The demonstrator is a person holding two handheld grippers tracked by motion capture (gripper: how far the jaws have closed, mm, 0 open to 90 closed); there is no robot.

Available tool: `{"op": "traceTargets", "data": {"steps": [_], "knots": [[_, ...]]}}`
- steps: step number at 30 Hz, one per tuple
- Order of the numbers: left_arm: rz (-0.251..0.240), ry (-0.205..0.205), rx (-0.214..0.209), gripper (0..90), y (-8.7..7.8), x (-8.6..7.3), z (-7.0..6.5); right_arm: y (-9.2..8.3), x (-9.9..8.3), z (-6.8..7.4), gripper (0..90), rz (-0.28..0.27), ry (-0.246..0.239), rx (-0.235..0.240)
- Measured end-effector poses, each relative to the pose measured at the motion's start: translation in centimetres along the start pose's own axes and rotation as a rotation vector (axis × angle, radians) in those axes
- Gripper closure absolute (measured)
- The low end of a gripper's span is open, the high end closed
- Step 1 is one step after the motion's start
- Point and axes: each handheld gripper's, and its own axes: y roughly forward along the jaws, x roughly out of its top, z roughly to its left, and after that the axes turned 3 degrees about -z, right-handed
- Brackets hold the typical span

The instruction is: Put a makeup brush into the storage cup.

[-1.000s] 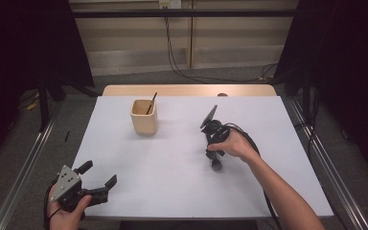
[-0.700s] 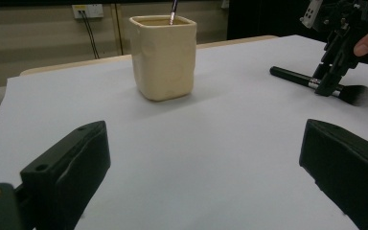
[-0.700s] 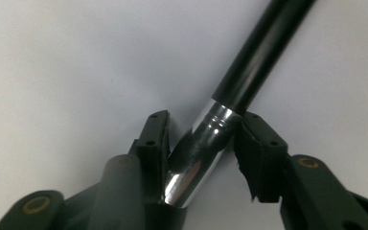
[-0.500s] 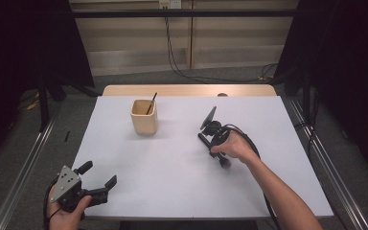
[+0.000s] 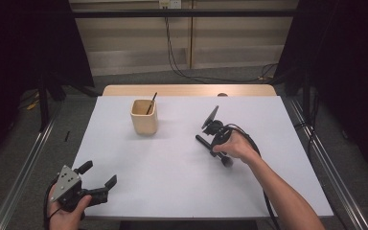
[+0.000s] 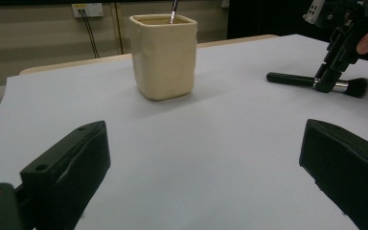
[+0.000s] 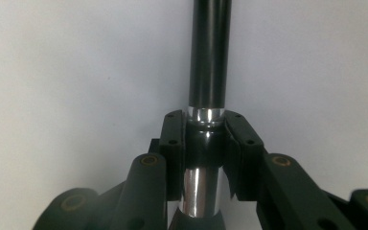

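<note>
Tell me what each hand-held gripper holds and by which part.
The right hand-held gripper is shut on the makeup brush, clamped at its silver ferrule between handle and bristles. The left hand-held gripper is open and holds nothing.

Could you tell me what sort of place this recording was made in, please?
Probably a lab recording booth: a white-topped table ringed by black curtains, metal floor rails, and cables hanging from a wall socket.

High view looks down from above; left gripper view skims low; both share the cup (image 5: 144,116).
</note>
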Motion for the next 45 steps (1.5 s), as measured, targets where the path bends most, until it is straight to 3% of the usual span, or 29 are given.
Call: {"op": "traceTargets", "data": {"steps": [5, 20, 39, 45], "knots": [[-0.002, 0.000, 0.000, 3.4, 0.0, 0.0, 0.0, -0.5, -0.2, -0.1, 71.8, -0.022, 0.010, 0.003], [-0.002, -0.005, 0.007, 3.4, -0.1, 0.0, 0.1, -3.0, -1.3, -1.0, 71.8, -0.218, 0.047, 0.037], [-0.006, -0.003, 0.016, 3.4, -0.3, 0.0, 0.3, -4.3, -4.2, -1.9, 71.8, -0.637, 0.039, 0.059], [-0.011, -0.006, 0.017, 3.4, -0.3, 0.0, 0.2, -4.7, -4.8, -2.0, 71.8, -0.737, 0.042, 0.068]]}}
